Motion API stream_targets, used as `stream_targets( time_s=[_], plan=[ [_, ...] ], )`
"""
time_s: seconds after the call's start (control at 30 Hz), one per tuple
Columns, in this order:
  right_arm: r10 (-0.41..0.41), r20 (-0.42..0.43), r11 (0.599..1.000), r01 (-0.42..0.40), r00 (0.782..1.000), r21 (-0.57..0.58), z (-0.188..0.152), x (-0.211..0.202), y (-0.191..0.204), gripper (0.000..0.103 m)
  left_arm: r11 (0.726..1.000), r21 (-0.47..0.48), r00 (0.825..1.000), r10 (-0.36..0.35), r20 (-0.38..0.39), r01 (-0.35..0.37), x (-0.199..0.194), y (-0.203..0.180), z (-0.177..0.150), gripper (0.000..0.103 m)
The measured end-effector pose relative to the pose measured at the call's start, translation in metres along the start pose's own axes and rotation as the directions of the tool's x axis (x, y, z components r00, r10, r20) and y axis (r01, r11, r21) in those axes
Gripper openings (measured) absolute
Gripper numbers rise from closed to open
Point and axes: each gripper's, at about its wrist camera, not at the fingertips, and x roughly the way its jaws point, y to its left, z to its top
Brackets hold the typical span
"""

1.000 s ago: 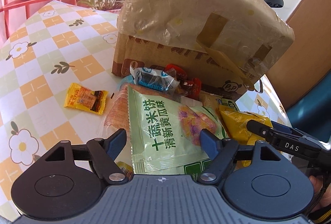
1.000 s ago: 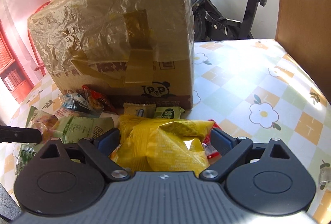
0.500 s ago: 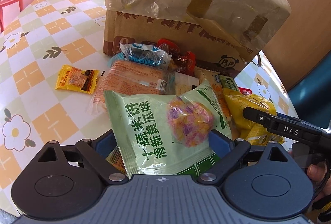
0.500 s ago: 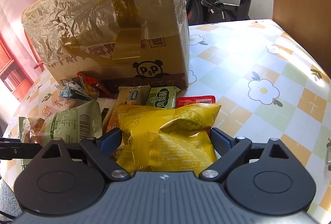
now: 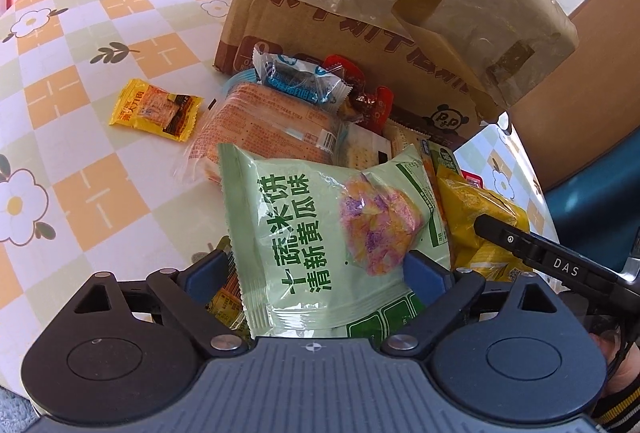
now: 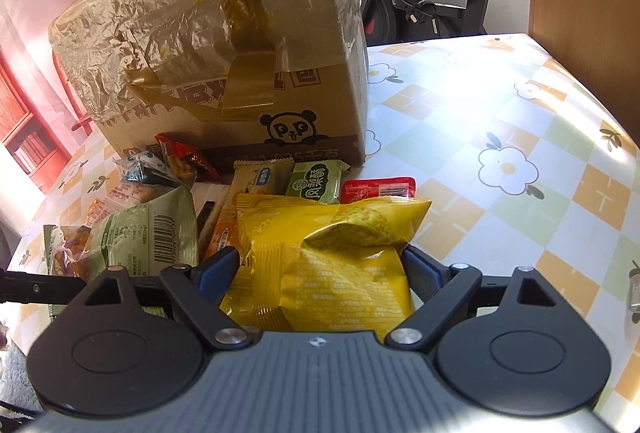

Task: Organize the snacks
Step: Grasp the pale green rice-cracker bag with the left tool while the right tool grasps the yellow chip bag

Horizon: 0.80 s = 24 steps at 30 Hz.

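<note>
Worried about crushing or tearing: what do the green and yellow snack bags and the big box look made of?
Green bag: thin matte plastic film, judging by its soft creases and crimped edge. Yellow bag: glossier, possibly foil-lined film; it shows bright glints and sharp crinkles. Box: brown corrugated-looking cardboard, partly covered in wrinkled clear plastic and shiny tape.

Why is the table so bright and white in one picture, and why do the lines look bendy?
In the right wrist view, sunlight glares off the tablecloth right of the cardboard box, washing its checks nearly white. In the left wrist view, light is more even and the green snack bag prints sharp. Both views are fisheye, so the checks curve toward the edges, and the corners go dark.
</note>
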Motion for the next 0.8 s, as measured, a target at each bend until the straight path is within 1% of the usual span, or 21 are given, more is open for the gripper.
stream_targets(
  time_s=[0.13, 0.27, 0.33, 0.37, 0.43, 0.53, 0.6, 0.67, 0.73, 0.8],
  plan=[
    [0.005, -0.013, 1.000, -0.005, 1.000, 0.005, -0.002, 0.002, -0.001, 0.090, 0.999, 0.038, 1.000, -0.024, -0.010, 0.024, 0.002, -0.006, 0.000, 0.089],
    [0.026, -0.045, 0.999, -0.024, 0.999, 0.044, -0.005, 0.008, -0.002, 0.092, 0.998, 0.047, 0.999, -0.038, -0.011, 0.038, 0.006, -0.008, -0.002, 0.087],
    [0.029, -0.052, 0.999, -0.027, 0.998, 0.042, -0.007, 0.010, -0.001, 0.091, 0.997, 0.058, 0.999, -0.047, 0.004, 0.047, 0.003, -0.010, -0.002, 0.077],
    [0.035, -0.051, 0.999, -0.033, 0.998, 0.040, -0.007, 0.009, 0.000, 0.089, 0.997, 0.066, 0.999, -0.051, 0.014, 0.049, 0.000, -0.011, -0.002, 0.075],
    [0.037, -0.051, 0.999, -0.035, 0.998, 0.027, -0.007, 0.008, 0.002, 0.087, 0.995, 0.084, 0.997, -0.062, 0.039, 0.059, -0.006, -0.014, -0.001, 0.064],
    [0.053, -0.040, 0.999, -0.053, 0.998, 0.004, -0.006, 0.005, 0.003, 0.081, 0.993, 0.093, 0.995, -0.079, 0.067, 0.073, -0.013, -0.016, 0.001, 0.057],
    [0.063, -0.029, 0.998, -0.063, 0.998, -0.001, -0.006, 0.003, 0.005, 0.079, 0.993, 0.090, 0.993, -0.082, 0.079, 0.075, -0.017, -0.016, 0.003, 0.054],
    [0.093, -0.022, 0.996, -0.093, 0.995, 0.000, -0.004, 0.000, 0.007, 0.077, 0.992, 0.094, 0.992, -0.089, 0.086, 0.081, -0.020, -0.017, 0.006, 0.053],
    [0.128, -0.008, 0.992, -0.128, 0.992, -0.013, -0.001, -0.003, 0.014, 0.074, 0.991, 0.103, 0.991, -0.093, 0.098, 0.082, -0.023, -0.018, 0.012, 0.051],
    [0.140, 0.002, 0.990, -0.140, 0.990, -0.031, 0.004, -0.004, 0.022, 0.073, 0.991, 0.110, 0.989, -0.089, 0.119, 0.076, -0.027, -0.020, 0.018, 0.050]
  ],
)
